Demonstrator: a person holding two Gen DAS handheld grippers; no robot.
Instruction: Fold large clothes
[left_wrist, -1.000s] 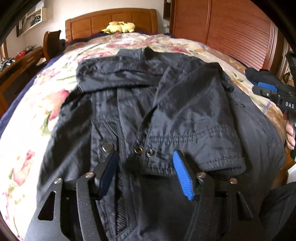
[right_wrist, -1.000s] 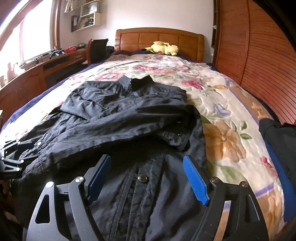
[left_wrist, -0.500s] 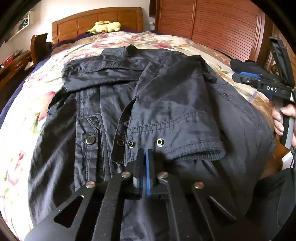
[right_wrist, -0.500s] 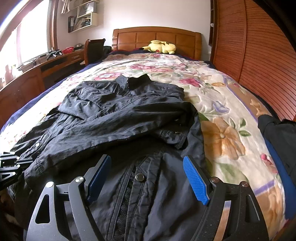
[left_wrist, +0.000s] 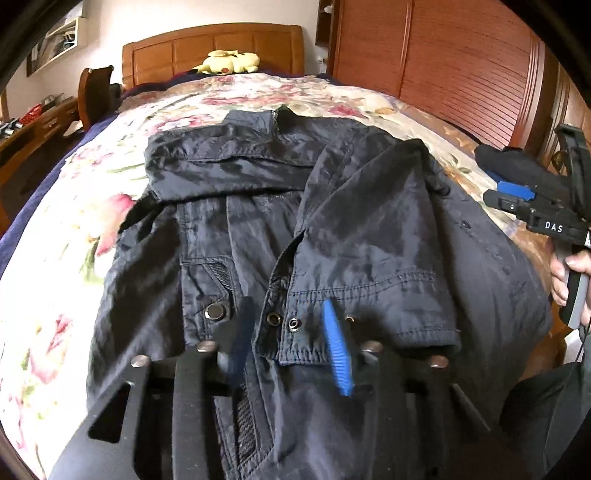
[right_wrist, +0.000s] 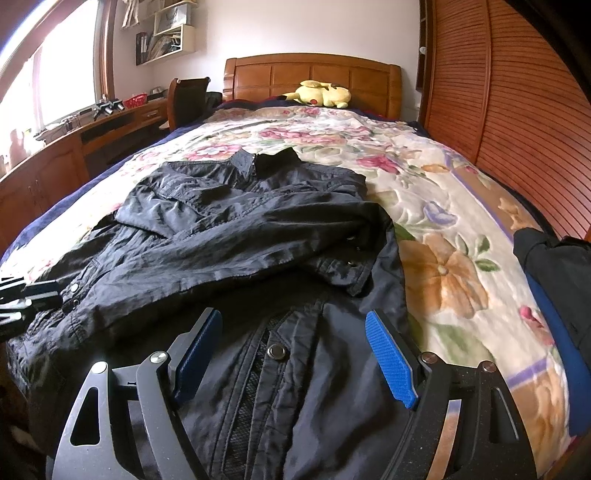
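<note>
A dark navy jacket (left_wrist: 354, 236) lies front-up on the floral bedspread (left_wrist: 66, 258), collar toward the headboard, both sleeves folded across the chest. It also shows in the right wrist view (right_wrist: 236, 236). My left gripper (left_wrist: 288, 339) is open and empty, its jaws standing either side of the folded sleeve's cuff (left_wrist: 369, 314) near the snaps. My right gripper (right_wrist: 291, 354) is open and empty above the jacket's lower front placket. It also shows in the left wrist view (left_wrist: 517, 195) at the right edge.
A yellow plush toy (right_wrist: 321, 94) lies by the wooden headboard (right_wrist: 314, 77). A slatted wooden wardrobe (right_wrist: 517, 122) runs along the right side. A desk (right_wrist: 74, 136) and chair (right_wrist: 188, 99) stand to the left. Another dark garment (right_wrist: 554, 266) lies at the bed's right edge.
My left gripper shut on the sleeve cuff half a second ago and has opened again, letting it lie. The right gripper has stayed open, drifting slightly.
</note>
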